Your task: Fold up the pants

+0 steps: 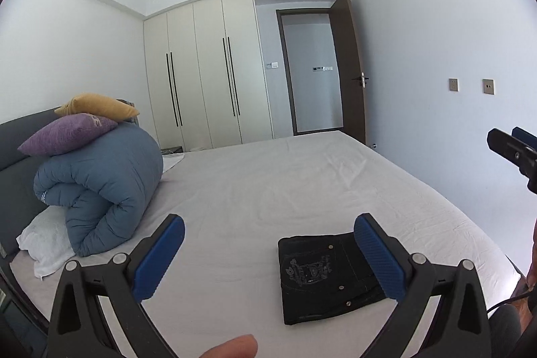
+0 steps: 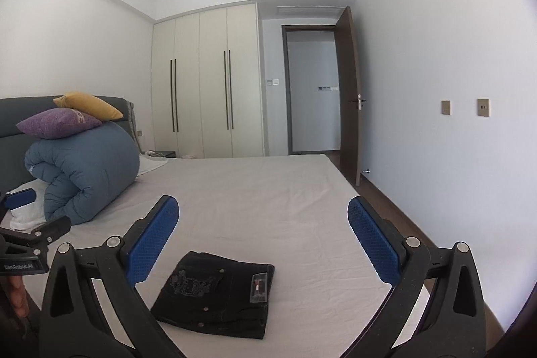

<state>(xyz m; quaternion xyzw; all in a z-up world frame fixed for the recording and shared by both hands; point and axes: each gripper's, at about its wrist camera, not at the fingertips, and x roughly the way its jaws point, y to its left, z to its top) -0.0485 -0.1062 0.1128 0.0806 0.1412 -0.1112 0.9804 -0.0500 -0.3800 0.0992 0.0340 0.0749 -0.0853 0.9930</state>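
The pants (image 1: 327,277), black denim, lie folded into a compact rectangle on the white sheet of the bed (image 1: 268,176), near its front edge, with a stitched back pocket and metal rivets facing up. The left gripper (image 1: 268,252) hangs above the bed with its blue-padded fingers (image 1: 157,257) spread wide apart and nothing between them; the pants show under its right finger but do not touch it. The right gripper (image 2: 263,237) is likewise held above the sheet, fingers wide open and empty, with the pants below and between them. A rolled blue duvet (image 1: 100,190) sits at the head of the bed, with a purple pillow (image 1: 67,133) and a yellow pillow (image 1: 97,104) stacked on top. Beyond stand a cream wardrobe (image 1: 201,69) and an open brown door (image 1: 349,66).
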